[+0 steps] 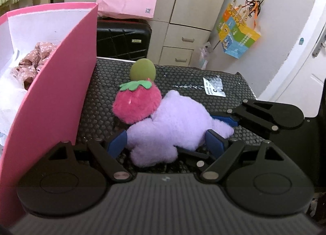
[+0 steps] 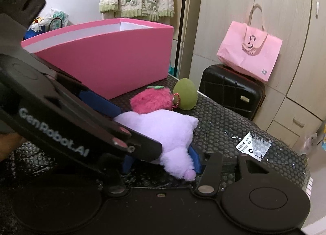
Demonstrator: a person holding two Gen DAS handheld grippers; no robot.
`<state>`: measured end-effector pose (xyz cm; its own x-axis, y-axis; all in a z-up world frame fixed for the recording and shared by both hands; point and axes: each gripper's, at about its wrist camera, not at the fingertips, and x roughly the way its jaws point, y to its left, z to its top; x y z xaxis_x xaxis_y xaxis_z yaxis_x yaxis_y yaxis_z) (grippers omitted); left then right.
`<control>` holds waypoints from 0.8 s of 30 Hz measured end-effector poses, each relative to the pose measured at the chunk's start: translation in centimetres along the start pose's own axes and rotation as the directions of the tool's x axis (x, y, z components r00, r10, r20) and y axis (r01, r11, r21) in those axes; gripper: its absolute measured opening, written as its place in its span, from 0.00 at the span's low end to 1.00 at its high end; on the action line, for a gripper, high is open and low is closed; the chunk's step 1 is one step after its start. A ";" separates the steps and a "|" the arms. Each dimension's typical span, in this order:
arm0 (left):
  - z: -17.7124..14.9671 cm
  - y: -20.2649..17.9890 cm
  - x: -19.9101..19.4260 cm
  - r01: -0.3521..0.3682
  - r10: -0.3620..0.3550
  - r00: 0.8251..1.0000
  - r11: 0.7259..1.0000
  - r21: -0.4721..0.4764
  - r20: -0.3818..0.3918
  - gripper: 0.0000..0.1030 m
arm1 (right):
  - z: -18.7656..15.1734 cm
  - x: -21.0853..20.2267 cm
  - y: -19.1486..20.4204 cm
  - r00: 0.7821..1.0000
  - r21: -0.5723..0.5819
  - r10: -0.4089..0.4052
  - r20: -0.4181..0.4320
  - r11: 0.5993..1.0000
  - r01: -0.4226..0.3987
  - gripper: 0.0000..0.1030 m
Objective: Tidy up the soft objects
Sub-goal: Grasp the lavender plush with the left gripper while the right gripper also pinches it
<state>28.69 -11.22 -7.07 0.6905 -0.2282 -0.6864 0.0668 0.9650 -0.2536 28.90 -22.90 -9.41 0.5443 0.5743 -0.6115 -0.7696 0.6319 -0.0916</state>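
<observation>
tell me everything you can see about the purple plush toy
The purple plush toy is pale lilac, fuzzy, with stubby limbs. It lies flat on the black bubble-textured surface, leaning against the pink strawberry plush. The left tool straddles its lower body; the right tool pinches one limb between blue pads.
</observation>
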 end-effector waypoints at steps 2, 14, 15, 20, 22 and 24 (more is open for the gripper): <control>-0.1 0.0 -0.1 0.020 -0.020 1.000 1.000 0.001 -0.010 0.81 | -0.1 -0.3 0.1 1.000 -0.001 -0.012 0.005 1.000 0.012 0.57; -1.0 -1.0 -1.0 0.117 -0.116 0.992 0.993 0.025 -0.045 0.82 | -2.0 -3.3 0.9 0.998 0.014 -0.062 -0.010 0.998 0.062 0.60; -1.0 -0.9 -1.1 0.113 -0.112 0.993 0.993 0.020 -0.039 0.82 | -2.2 -3.5 0.8 0.998 0.019 -0.068 -0.014 0.998 0.068 0.63; -1.2 -0.3 -0.7 0.077 -0.079 0.996 0.997 -0.030 -0.041 0.83 | -2.3 -3.8 0.1 0.998 0.068 -0.055 -0.044 0.996 0.058 0.73; -1.5 0.1 -0.4 0.071 -0.074 0.996 0.996 -0.063 -0.058 0.83 | -2.0 -3.7 -0.1 0.999 0.092 -0.037 -0.035 0.995 0.040 0.76; -1.7 0.2 -0.3 0.072 -0.076 0.996 0.995 -0.073 -0.055 0.83 | -1.9 -3.6 -0.3 0.999 0.101 -0.032 -0.028 0.994 0.035 0.76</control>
<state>27.28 -11.20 -8.07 0.6432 -0.3075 -0.7013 0.0633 0.9341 -0.3515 26.53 -26.13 -8.69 0.5589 0.5391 -0.6301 -0.7127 0.7007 -0.0327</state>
